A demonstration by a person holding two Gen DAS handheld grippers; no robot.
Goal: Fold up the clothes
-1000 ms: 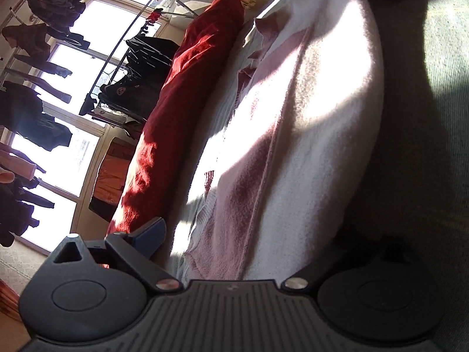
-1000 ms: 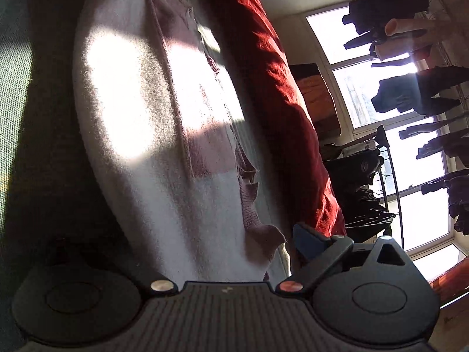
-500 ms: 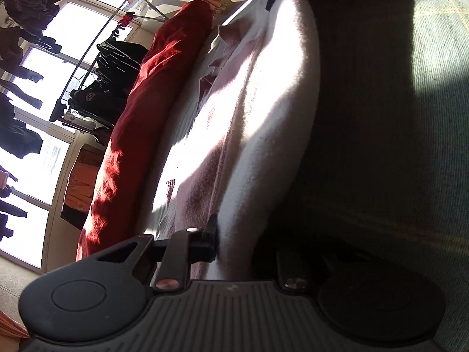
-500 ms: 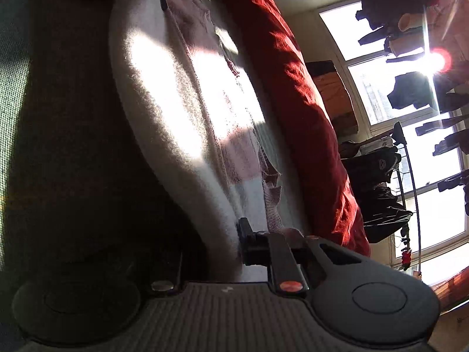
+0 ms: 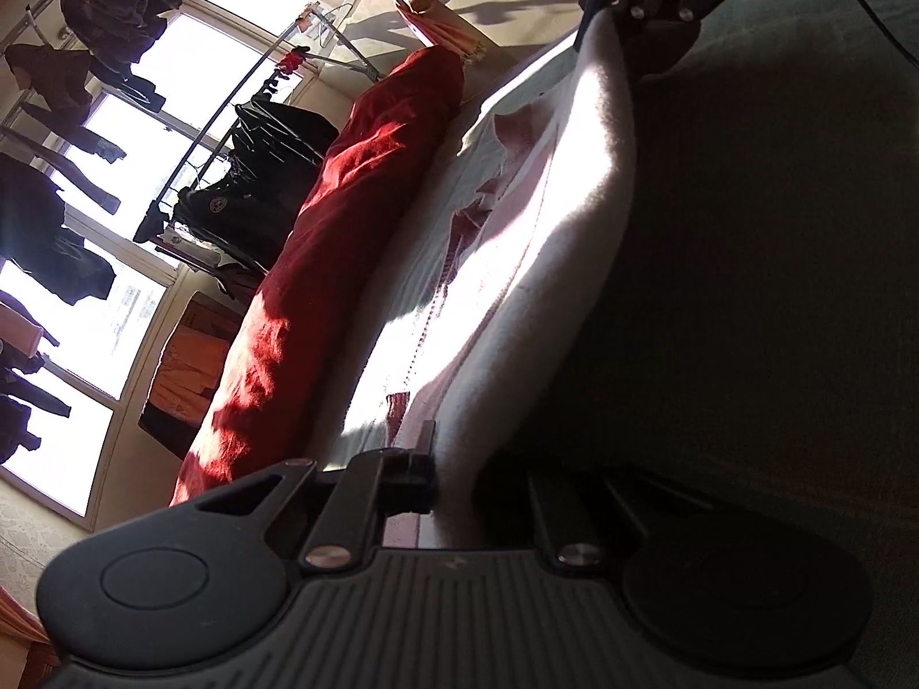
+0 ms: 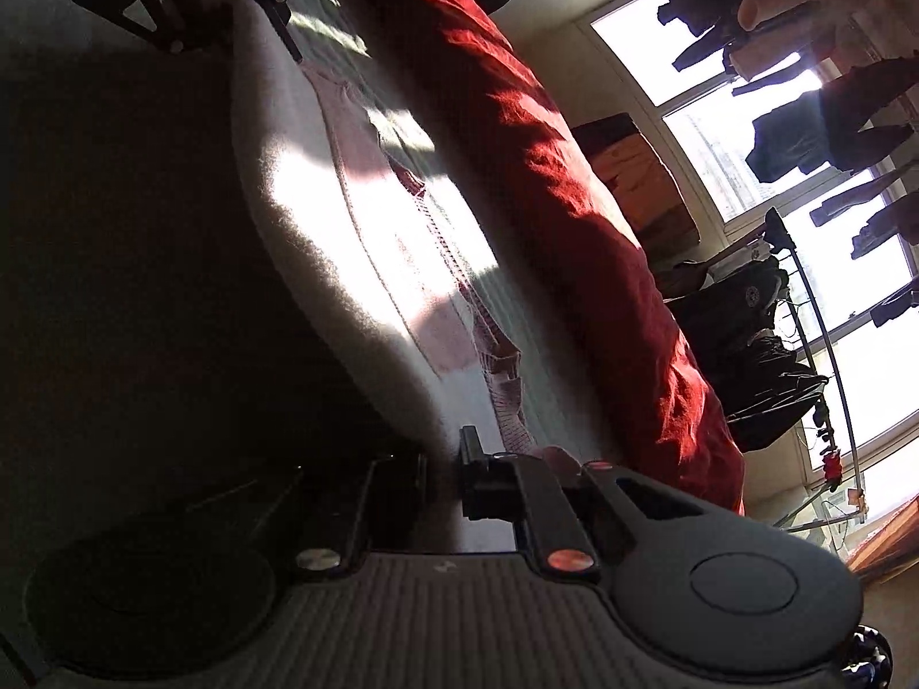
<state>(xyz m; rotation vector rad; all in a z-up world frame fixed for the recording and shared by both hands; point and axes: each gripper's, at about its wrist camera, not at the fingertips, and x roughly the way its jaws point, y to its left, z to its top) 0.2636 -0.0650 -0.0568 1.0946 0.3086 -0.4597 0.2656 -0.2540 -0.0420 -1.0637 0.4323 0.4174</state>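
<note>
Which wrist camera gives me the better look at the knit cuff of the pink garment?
The right wrist view: the ribbed cuff hangs sunlit just ahead of the right gripper. The left wrist view shows only the pink garment lengthwise, its far edge pinched; no cuff is clearly distinguishable.

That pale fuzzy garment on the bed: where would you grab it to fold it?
By the thick folded edge of the pale garment, one end each, coming in from the open bed side. The left hand-held gripper and right hand-held gripper are already clamped there.
</note>
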